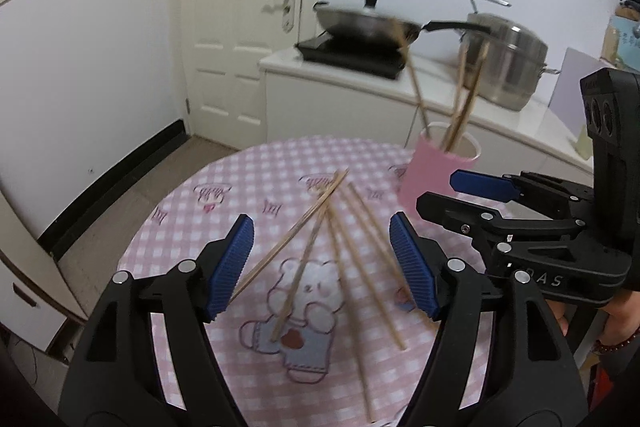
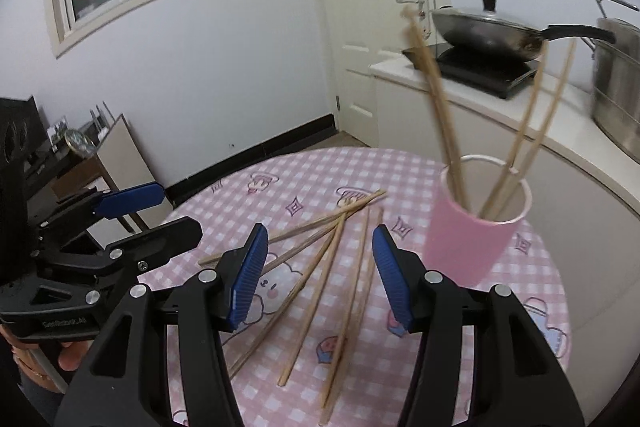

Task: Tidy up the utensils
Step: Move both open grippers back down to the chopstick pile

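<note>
White letters "D A S" stand on the black body of the right gripper [image 1: 468,201], the start of the word hidden behind the other gripper's arm. A small white line of print on the body of the left gripper [image 2: 158,209] is too blurred to read.

Some long, thin wooden chopsticks [image 2: 332,267] lie flat on the round table with the pink checked cloth [image 2: 460,367]. They are loose, spread out like a fan. Their far tips come close together and cross, and their near ends point apart. A pink cup [image 2: 466,243] with a white inside stands up on the same cloth, just beside the far tips of the loose sticks. Three more chopsticks [image 2: 520,147] stand inside the cup, leaning on its rim and sticking up high.
</note>
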Tool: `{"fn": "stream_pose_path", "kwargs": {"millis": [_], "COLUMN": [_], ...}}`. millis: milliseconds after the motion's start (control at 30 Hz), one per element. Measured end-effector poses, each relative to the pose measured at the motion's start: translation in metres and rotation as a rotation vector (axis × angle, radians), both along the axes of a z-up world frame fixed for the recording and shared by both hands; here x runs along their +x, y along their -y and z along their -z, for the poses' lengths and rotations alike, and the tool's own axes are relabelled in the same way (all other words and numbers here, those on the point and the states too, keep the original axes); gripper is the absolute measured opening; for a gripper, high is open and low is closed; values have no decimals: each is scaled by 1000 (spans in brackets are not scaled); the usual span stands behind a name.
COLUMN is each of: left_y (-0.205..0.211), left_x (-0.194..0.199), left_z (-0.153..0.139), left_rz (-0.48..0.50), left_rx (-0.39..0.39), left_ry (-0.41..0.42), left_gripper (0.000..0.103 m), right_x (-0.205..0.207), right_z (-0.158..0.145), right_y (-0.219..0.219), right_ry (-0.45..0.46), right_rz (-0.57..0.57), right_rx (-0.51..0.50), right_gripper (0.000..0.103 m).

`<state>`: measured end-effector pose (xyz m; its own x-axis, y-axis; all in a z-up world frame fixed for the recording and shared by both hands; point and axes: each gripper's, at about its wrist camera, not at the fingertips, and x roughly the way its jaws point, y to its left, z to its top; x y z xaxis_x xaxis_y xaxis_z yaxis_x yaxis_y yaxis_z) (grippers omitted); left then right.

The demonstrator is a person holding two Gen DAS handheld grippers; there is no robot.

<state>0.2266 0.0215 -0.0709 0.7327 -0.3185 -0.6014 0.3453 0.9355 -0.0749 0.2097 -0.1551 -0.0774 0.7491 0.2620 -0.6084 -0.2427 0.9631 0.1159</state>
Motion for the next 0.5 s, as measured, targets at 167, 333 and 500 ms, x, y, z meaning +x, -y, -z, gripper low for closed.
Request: {"fn": "stream_pose_path", "kwargs": {"millis": [167, 333, 500], "left_y": [-8, -4, 9], "left_x": [16, 47, 75], "left_z": [22, 47, 70], "left_rz": [-7, 20, 43], "left_rx": [33, 55, 92], "left_ry": [-46, -112, -166], "left_gripper": [70, 69, 51], "right_x": [15, 32, 52], "right_z": [25, 48, 66], "right_y": [-14, -14, -10], "right_ry": [-23, -70, -98], "right_rz": [-3, 4, 34], "right_rx": [-88, -119, -152], "right_gripper": [51, 42, 38]}}
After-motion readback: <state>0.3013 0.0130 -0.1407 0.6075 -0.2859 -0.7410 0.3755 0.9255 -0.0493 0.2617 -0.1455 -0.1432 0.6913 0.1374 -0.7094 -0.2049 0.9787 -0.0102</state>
